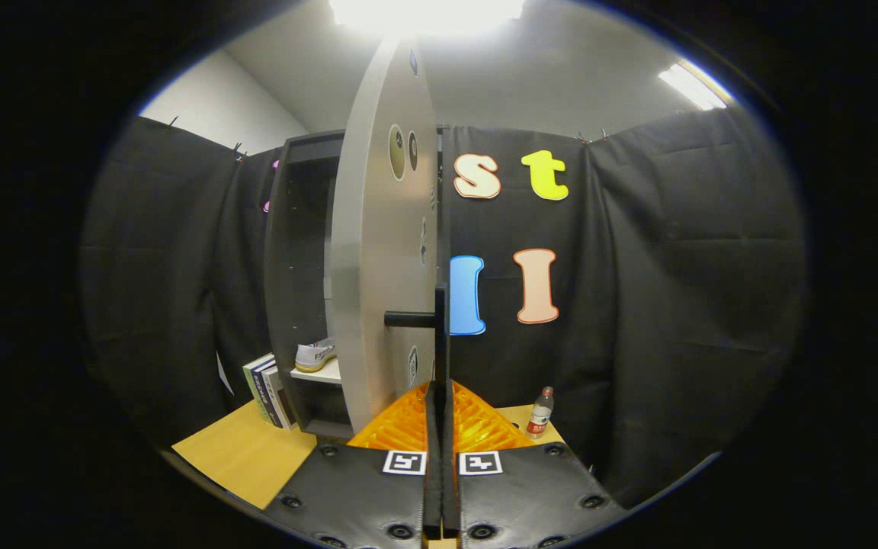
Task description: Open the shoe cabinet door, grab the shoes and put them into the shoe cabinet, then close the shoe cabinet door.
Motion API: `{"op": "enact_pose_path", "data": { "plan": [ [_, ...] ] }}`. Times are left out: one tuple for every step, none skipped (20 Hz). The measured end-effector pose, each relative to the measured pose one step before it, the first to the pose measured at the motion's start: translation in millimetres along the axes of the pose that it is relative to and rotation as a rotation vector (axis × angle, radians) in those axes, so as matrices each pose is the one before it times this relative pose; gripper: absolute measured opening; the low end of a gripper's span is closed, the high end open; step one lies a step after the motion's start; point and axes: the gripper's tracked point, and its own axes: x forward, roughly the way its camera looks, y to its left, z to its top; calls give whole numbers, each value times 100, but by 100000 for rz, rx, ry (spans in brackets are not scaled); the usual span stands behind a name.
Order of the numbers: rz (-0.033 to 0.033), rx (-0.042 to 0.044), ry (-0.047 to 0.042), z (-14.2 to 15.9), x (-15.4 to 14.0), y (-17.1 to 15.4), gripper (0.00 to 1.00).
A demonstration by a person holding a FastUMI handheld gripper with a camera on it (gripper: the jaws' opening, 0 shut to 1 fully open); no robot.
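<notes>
Ahead of hand-held gripper (pixel 440 404) — door edge (pixel 443 335)

The cabinet door (pixel 378 259) stood open edge-on just ahead of the closed jaws; behind it a shoe (pixel 315 354) lay on a shelf (pixel 318 374) in the cabinet (pixel 298 252), books (pixel 267 389) left, bottle (pixel 539 413) right

Lighting's pretty harsh from where I'm sitting: the ceiling light (pixel 425 11) overhead is totally blown out, and a second strip light (pixel 692 84) glares off beyond the cloth. Fisheye bends the cabinet door (pixel 378 252) into a curve. The cabinet interior (pixel 303 252) is murky; edges go soft.
</notes>
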Motion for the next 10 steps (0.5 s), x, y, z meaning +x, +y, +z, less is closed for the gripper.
{"op": "enact_pose_path", "data": {
  "plan": [
    [-1325,209,150,-92,7,-337,2],
    [-1958,-436,-293,28,-96,-457,2],
    [-2371,-335,-211,32,151,-780,2],
    [638,1987,83,38,-137,-90,2],
    [-2544,1445,-57,-122,-53,-367,2],
    [-294,1572,186,-97,-221,263,2],
    [-768,1297,712,-213,-48,-181,2],
    [-549,425,76,-6,-268,-36,2],
    [-1216,-371,-201,-10,68,-473,2],
    [-494,-86,226,21,-135,-187,2]
  ]
}}
